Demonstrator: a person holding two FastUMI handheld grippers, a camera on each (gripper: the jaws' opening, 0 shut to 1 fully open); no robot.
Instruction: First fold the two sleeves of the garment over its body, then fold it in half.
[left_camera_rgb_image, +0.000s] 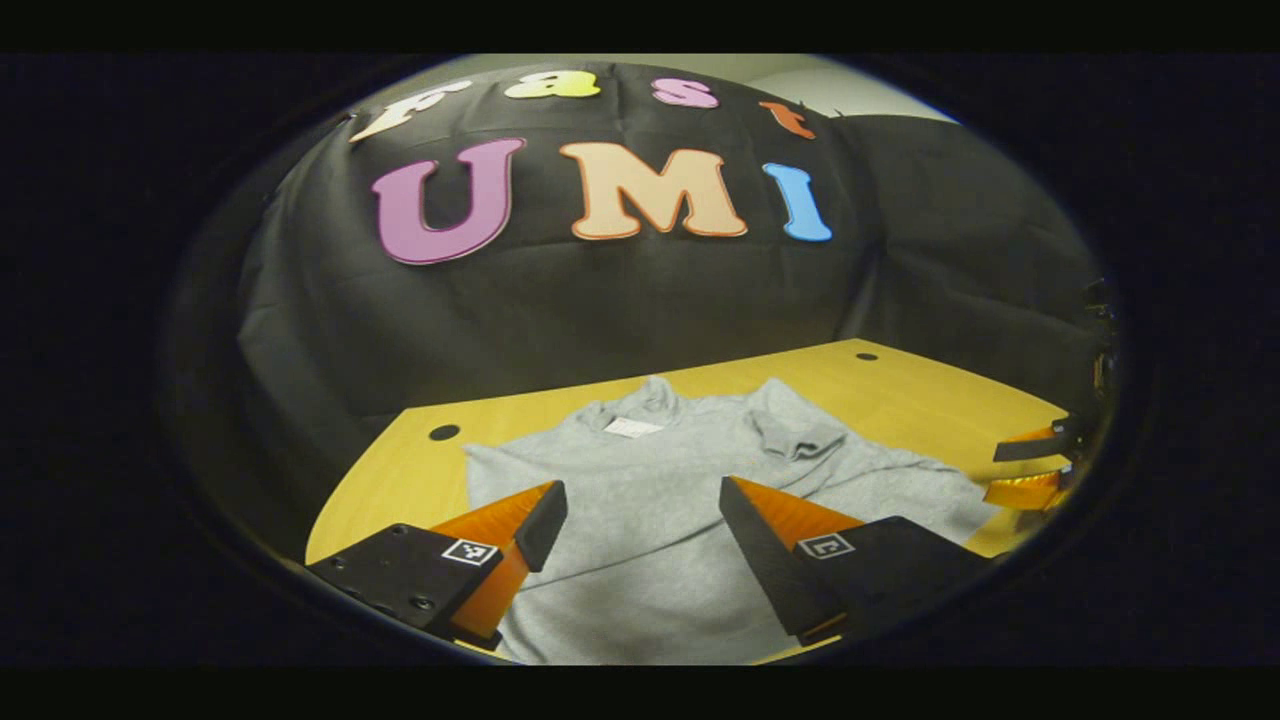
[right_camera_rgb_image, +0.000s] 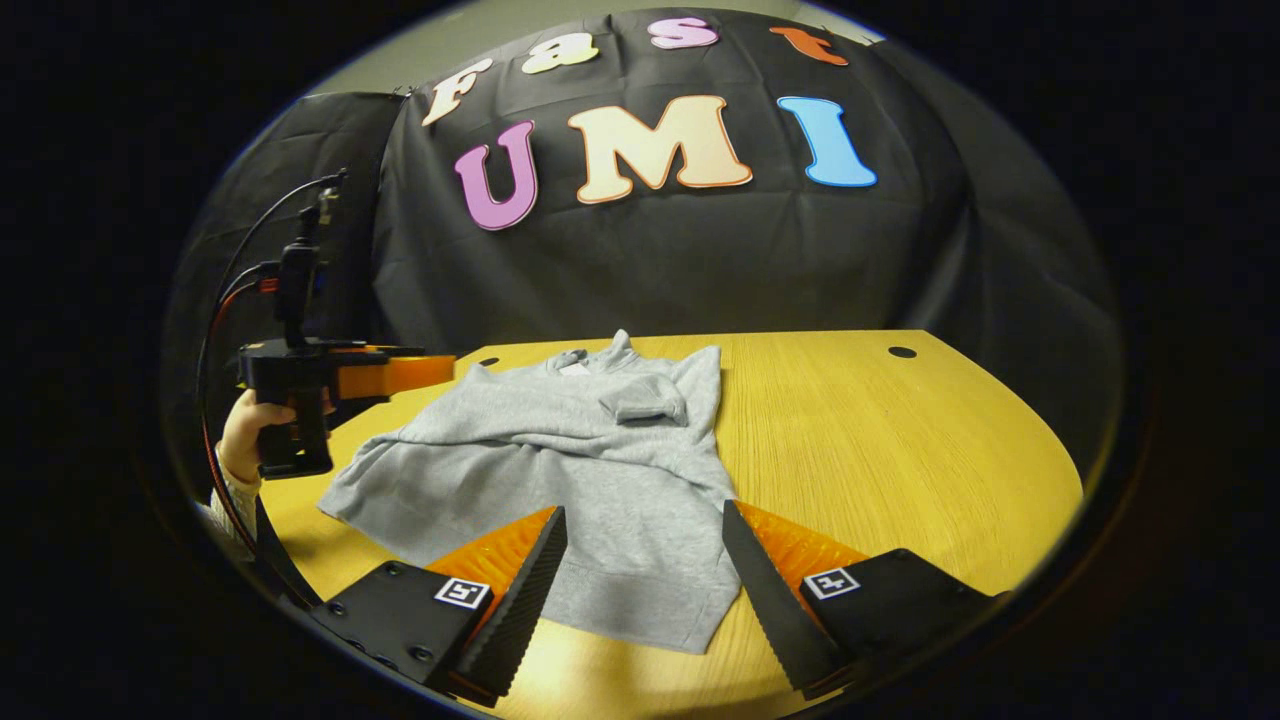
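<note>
Dim, fisheye-warped edges, perhaps slightly soft

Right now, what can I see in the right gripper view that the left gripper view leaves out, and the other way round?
Right gripper view alone: a hand holding the left gripper, its trailing cables, and the hem of the grey fleece sweatshirt. Left gripper view alone: the white tag inside the collar, and the right gripper at the edge. Shared: the sweatshirt lying on the yellow wooden table, one folded cuff resting near the collar, and open fingers in front.
</note>
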